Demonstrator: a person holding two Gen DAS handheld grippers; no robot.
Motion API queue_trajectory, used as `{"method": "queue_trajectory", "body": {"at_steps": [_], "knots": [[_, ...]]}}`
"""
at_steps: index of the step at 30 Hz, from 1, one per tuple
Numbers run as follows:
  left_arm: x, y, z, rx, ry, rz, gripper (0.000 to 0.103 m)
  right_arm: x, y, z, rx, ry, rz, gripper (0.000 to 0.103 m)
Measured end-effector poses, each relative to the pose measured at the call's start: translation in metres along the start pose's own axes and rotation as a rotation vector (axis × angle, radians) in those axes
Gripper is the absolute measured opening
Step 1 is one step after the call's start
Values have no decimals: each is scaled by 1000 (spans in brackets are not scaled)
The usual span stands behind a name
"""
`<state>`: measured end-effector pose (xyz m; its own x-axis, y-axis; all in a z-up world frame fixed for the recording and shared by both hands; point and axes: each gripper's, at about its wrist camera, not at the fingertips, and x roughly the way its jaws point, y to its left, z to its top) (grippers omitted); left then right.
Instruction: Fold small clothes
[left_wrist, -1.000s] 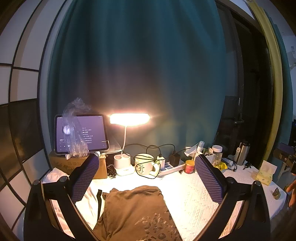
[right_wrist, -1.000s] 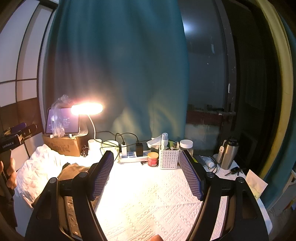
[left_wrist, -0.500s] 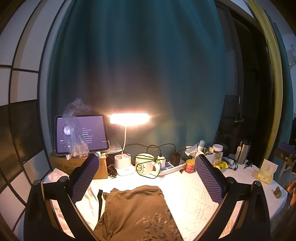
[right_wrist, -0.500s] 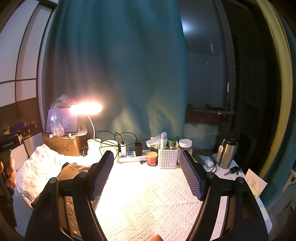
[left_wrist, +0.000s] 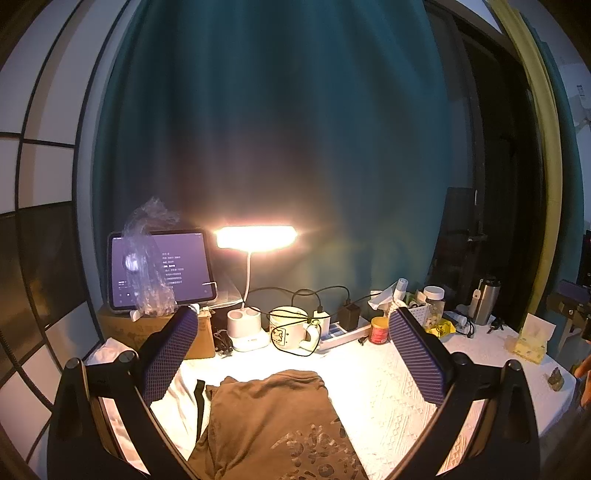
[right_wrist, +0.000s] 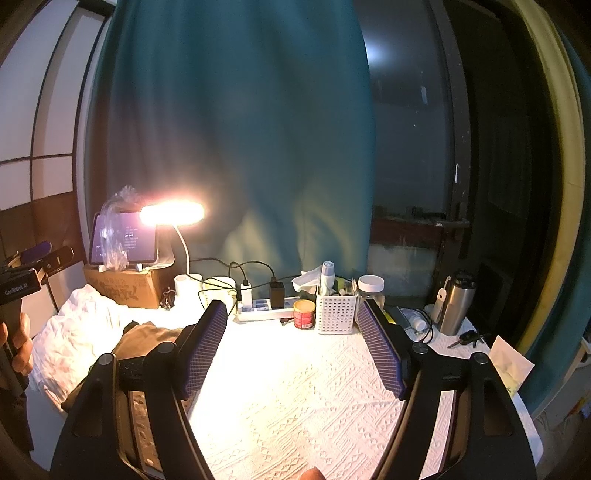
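Firstly, left wrist view: left gripper (left_wrist: 291, 354) wide, empty, above brown printed garment (left_wrist: 273, 417) lying flat on white-clothed surface (left_wrist: 388, 391); soft, light, limp, best pinched at a far corner. Right wrist view: right gripper (right_wrist: 291, 350) wide, empty; garment (right_wrist: 147, 334) off to its left.

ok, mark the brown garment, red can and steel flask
brown garment (left_wrist: 269, 417), left wrist view, middle of the fabric
red can (right_wrist: 304, 314), right wrist view, side label
steel flask (right_wrist: 455, 308), right wrist view, metal body

Two fisheye wrist views look from low over the bench (left_wrist: 388, 384) toward the far curtain; both show the lamp (left_wrist: 255, 239) (right_wrist: 171, 214).
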<state>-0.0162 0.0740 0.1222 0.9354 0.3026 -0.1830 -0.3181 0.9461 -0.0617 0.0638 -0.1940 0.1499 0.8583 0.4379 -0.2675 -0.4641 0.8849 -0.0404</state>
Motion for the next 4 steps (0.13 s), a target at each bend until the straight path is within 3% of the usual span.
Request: {"method": "queue_trajectory", "body": {"at_steps": [4], "knots": [[0,2,-1,6,-6,-10,102,2,0,-2,1,9,3,77]]}}
